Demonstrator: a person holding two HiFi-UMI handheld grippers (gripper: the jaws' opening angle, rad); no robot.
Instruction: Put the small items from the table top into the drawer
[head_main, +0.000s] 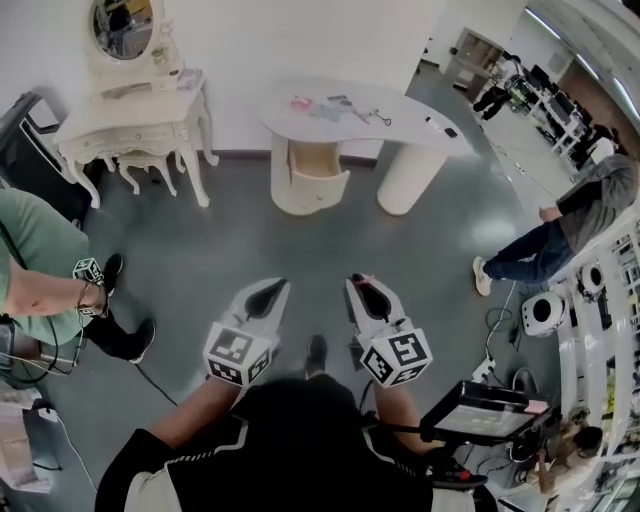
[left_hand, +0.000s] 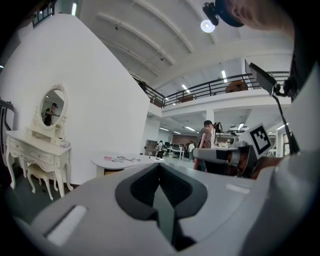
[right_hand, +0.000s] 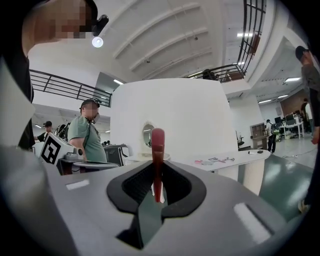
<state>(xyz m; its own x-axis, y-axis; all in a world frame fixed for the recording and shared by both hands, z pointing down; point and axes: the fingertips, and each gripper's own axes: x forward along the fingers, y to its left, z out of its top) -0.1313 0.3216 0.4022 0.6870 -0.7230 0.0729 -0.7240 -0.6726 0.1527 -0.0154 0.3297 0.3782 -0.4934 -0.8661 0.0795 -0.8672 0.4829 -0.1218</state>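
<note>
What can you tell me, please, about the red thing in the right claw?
The red stick is slim, smooth and glossy, perhaps plastic, with a rounded end. The right claw is shut on it, and it juts straight out past the tips, along the jaws. Its other end is hidden between them. Nothing else touches it.

Slim red stick (right_hand: 157, 150) stands clamped upright; small items (head_main: 335, 106) dot the table (head_main: 420, 135).
</note>
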